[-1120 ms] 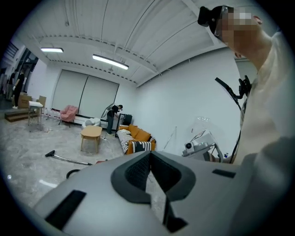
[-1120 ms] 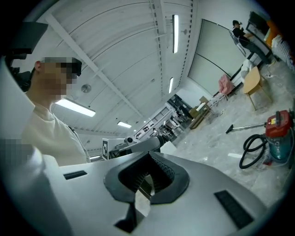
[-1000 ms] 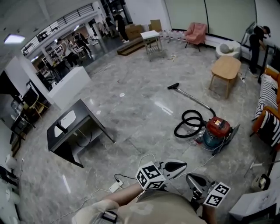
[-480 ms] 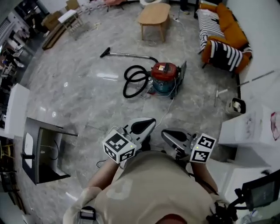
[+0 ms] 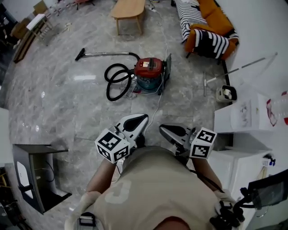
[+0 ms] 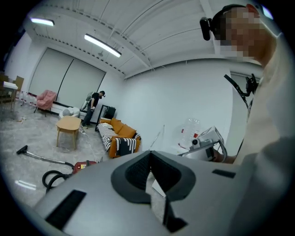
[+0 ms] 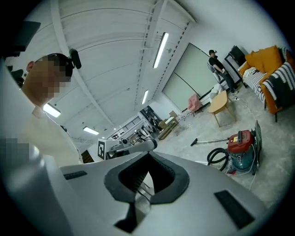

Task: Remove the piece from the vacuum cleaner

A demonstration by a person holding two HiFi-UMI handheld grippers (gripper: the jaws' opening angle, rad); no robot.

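Note:
The vacuum cleaner (image 5: 148, 71) has a red top and a teal body and stands on the marble floor, well ahead of me. Its black hose (image 5: 116, 81) coils at its left. The metal wand (image 5: 105, 54) runs left to a black floor nozzle (image 5: 80, 55). My left gripper (image 5: 143, 117) and right gripper (image 5: 162, 128) are held side by side close to the person's chest, both shut and empty. They are far from the vacuum. The vacuum cleaner (image 6: 84, 164) shows low in the left gripper view past the left gripper (image 6: 150, 154). In the right gripper view the vacuum cleaner (image 7: 242, 143) lies right of the right gripper (image 7: 148, 159).
A white cord (image 5: 157, 101) trails from the vacuum toward me. An orange sofa (image 5: 207, 31) with striped cushions and a wooden coffee table (image 5: 128, 9) stand behind it. White boxes (image 5: 245, 114) and a mop bucket (image 5: 225, 93) are at the right, a dark table (image 5: 31, 175) at the left.
The head view has swung round, so the vacuum now sits at the upper centre instead of the right. Both grippers moved with the person's body and stayed shut.

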